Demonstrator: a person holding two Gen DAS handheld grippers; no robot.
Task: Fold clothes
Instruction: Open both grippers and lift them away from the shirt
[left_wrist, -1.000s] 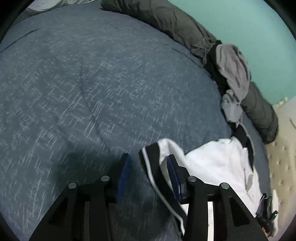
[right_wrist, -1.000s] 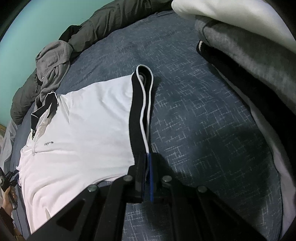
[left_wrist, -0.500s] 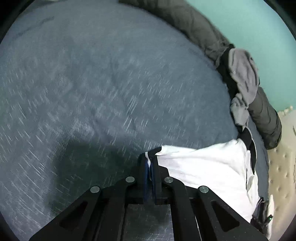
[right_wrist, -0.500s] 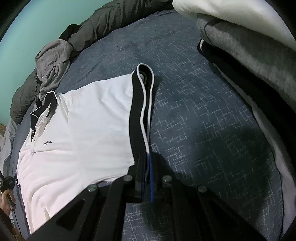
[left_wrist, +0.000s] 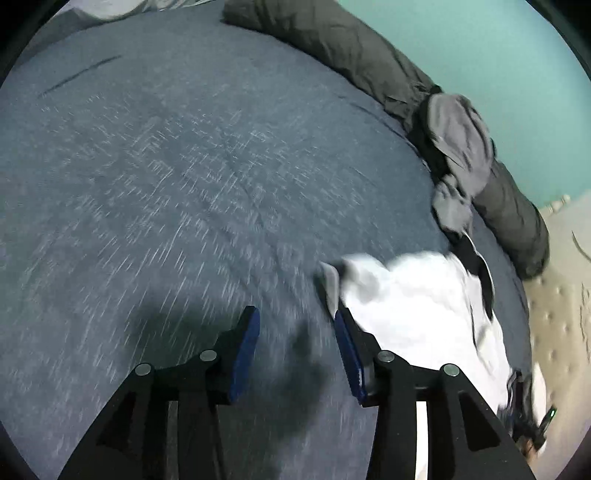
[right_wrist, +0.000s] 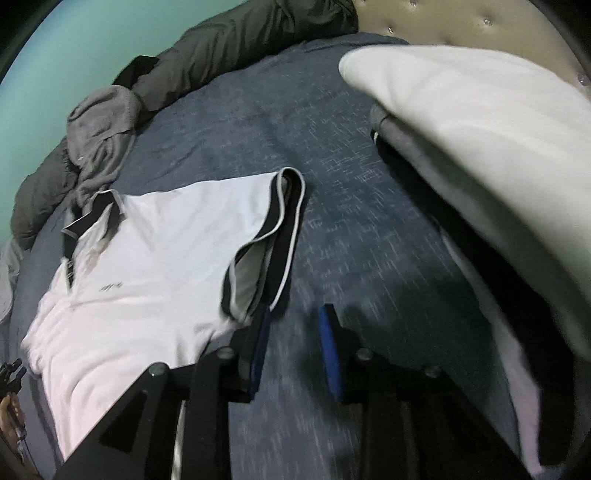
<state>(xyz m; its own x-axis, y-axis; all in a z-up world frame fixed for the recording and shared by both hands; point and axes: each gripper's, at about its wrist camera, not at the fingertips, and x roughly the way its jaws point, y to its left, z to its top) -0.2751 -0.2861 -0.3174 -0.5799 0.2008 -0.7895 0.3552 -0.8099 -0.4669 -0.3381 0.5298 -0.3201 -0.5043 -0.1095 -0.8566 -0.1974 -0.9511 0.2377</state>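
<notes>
The white polo shirt (right_wrist: 147, 273) has just been let go. Half a second ago both grippers were pinched shut on its black-and-white banded edge; now the left gripper (left_wrist: 295, 354) and the right gripper (right_wrist: 293, 347) both stand with their blue pads spread wide and nothing between them. That suggests the edge has been laid where it was wanted and one fold or smoothing pass is over, though how many folds remain cannot be told.

The shirt lies flat, front up, on the blue-grey bedspread (left_wrist: 184, 166), its dark collar (right_wrist: 96, 210) toward 10 o'clock in the right wrist view. The banded edge (right_wrist: 284, 229) gapes slightly, showing grey inside, just at 11 o'clock of the right gripper.

A crumpled grey garment (right_wrist: 99, 125) sits beyond the collar at 11 o'clock, a dark rolled duvet (left_wrist: 351, 48) behind it. At 2 o'clock a stack of clothes (right_wrist: 480, 147) looms.
</notes>
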